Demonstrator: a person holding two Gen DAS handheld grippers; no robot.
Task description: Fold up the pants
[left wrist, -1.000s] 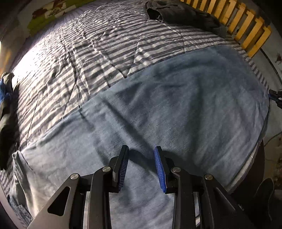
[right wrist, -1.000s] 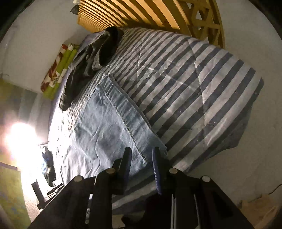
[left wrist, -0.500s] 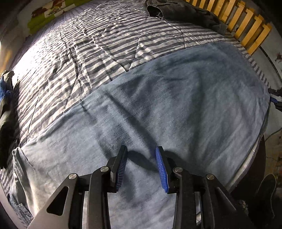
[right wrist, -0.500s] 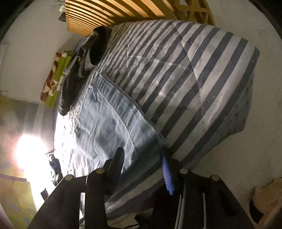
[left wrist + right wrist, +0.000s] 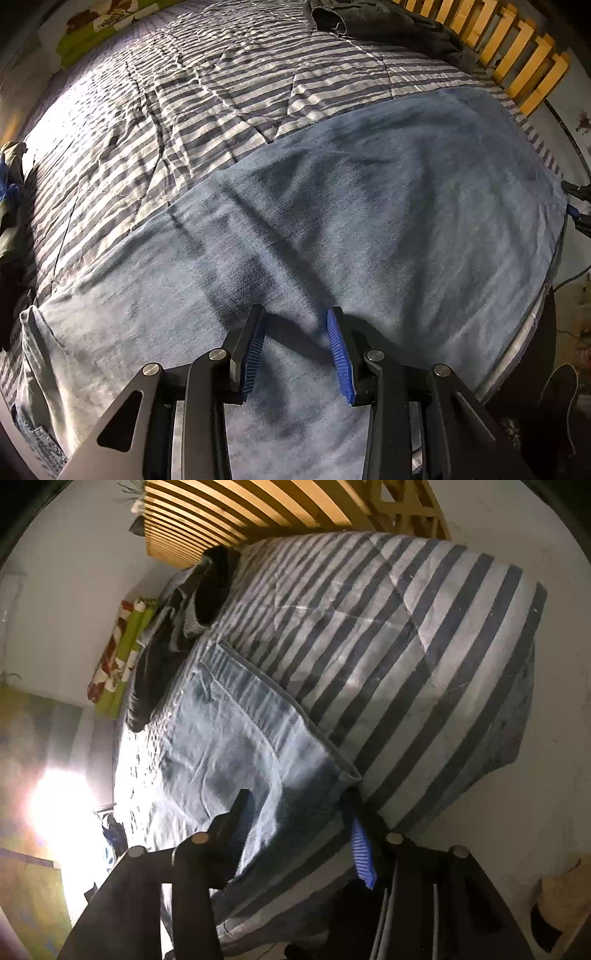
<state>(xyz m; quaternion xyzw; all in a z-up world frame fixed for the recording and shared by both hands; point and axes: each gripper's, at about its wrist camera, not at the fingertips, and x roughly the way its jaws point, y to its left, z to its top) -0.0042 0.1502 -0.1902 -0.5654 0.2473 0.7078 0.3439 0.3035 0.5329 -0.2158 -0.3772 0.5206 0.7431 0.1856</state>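
The blue jeans point(image 5: 369, 206) lie spread flat along the near edge of the striped bedspread point(image 5: 192, 96), one end reaching the bed's corner by the wooden slatted headboard point(image 5: 236, 513). The left gripper point(image 5: 295, 343) points down over the denim, jaws apart with nothing pinched. The right gripper point(image 5: 299, 834) has just been opening; its jaws stand wide at the jeans' corner, not pressing it. Dark clothes point(image 5: 177, 635) lie beside the headboard
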